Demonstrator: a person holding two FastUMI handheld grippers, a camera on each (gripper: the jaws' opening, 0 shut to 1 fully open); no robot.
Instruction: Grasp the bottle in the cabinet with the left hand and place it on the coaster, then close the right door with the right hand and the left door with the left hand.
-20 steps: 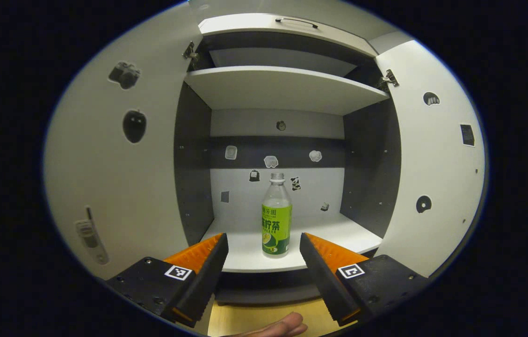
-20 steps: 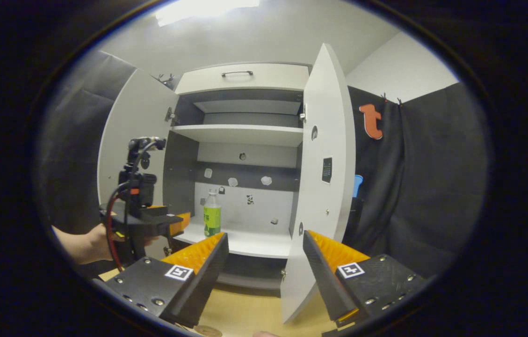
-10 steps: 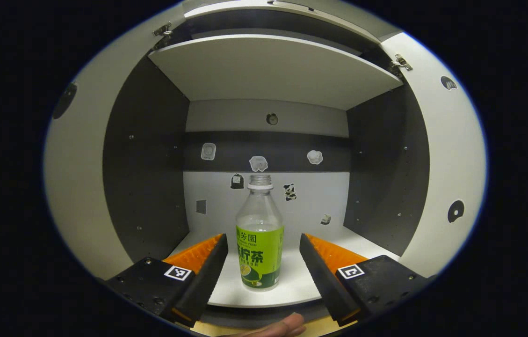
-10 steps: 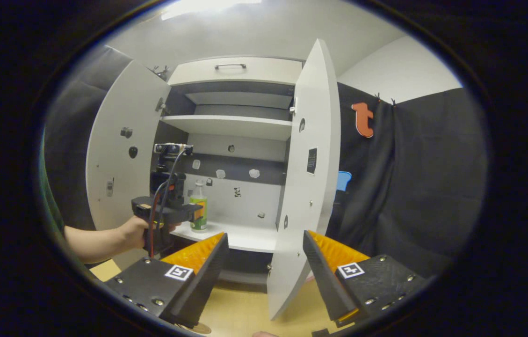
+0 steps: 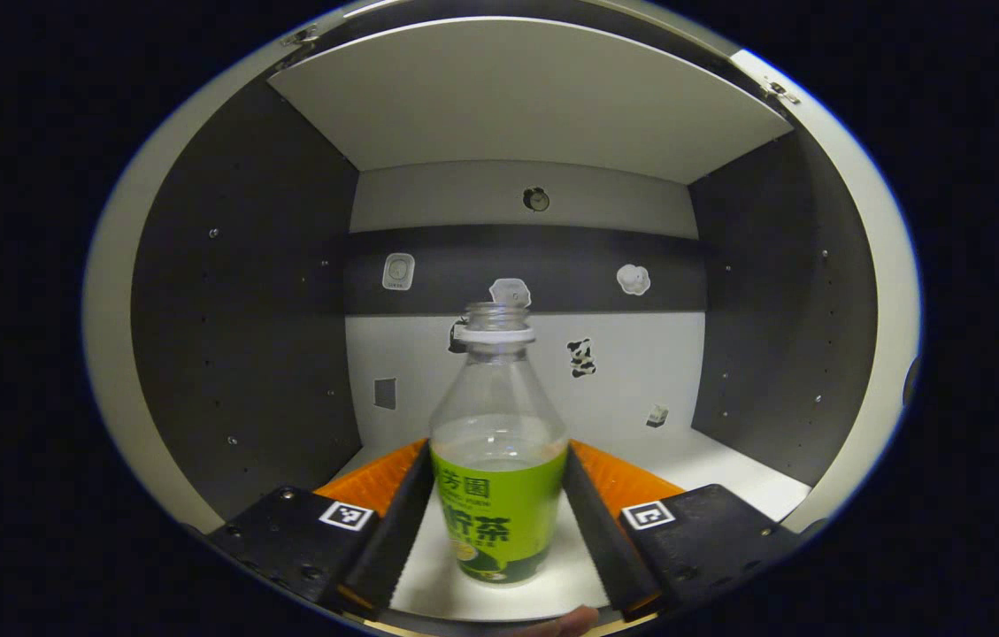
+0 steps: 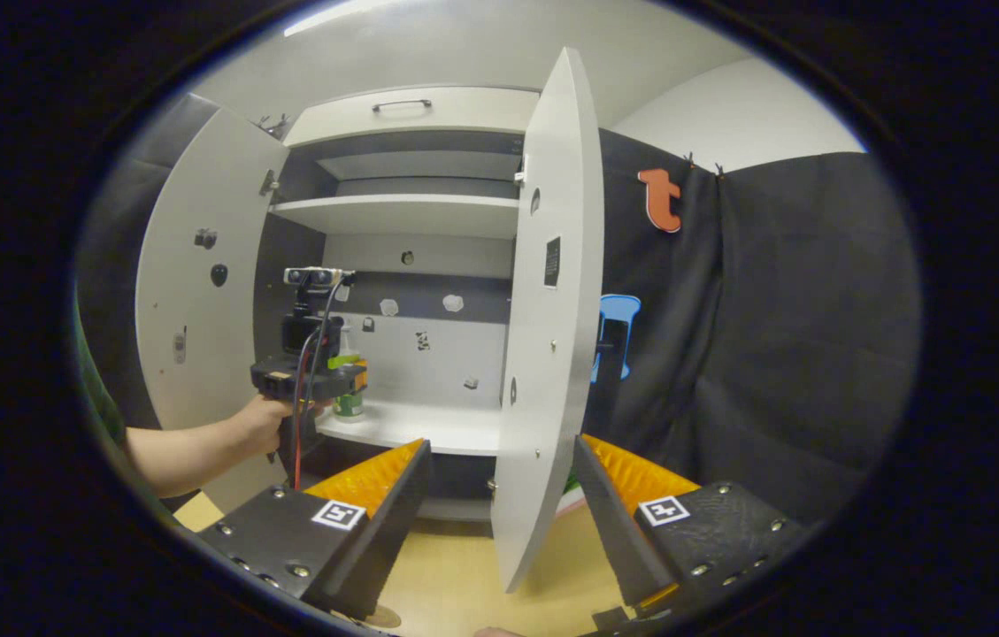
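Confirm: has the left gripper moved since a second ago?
Yes. In the right gripper view the left gripper has gone forward into the cabinet, past the left door, and now straddles the bottle on the shelf.

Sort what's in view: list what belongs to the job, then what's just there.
Job: bottle between the left gripper fingers; right door; left door; right gripper.
Just there: stickers on the cabinet's back wall; upper shelf.
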